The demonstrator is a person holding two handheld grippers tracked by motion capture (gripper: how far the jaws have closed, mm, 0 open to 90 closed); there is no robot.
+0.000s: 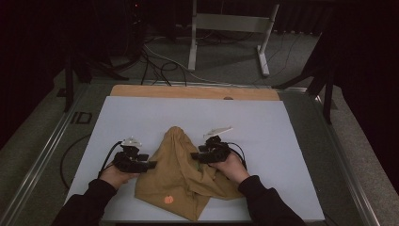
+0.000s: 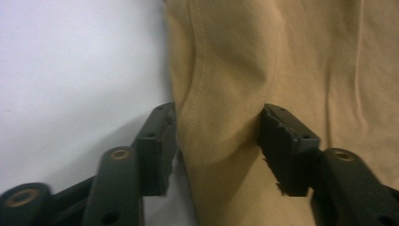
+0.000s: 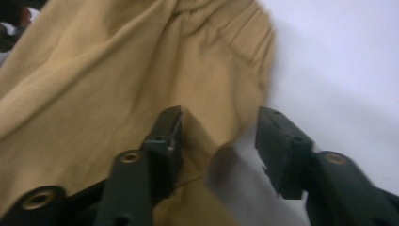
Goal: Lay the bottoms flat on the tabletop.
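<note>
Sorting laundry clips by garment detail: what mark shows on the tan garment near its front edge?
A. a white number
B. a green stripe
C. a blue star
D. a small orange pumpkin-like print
D: the tan garment bears a small orange print, seen in the high view.

Tan garment's near hem cut off by the high view's bottom edge.

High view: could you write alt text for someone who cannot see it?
A person's two hands, each holding a black gripper, rest at either side of a rumpled tan garment on a white table. The left gripper and right gripper point inward at the cloth, which bears a small orange mark.
</note>
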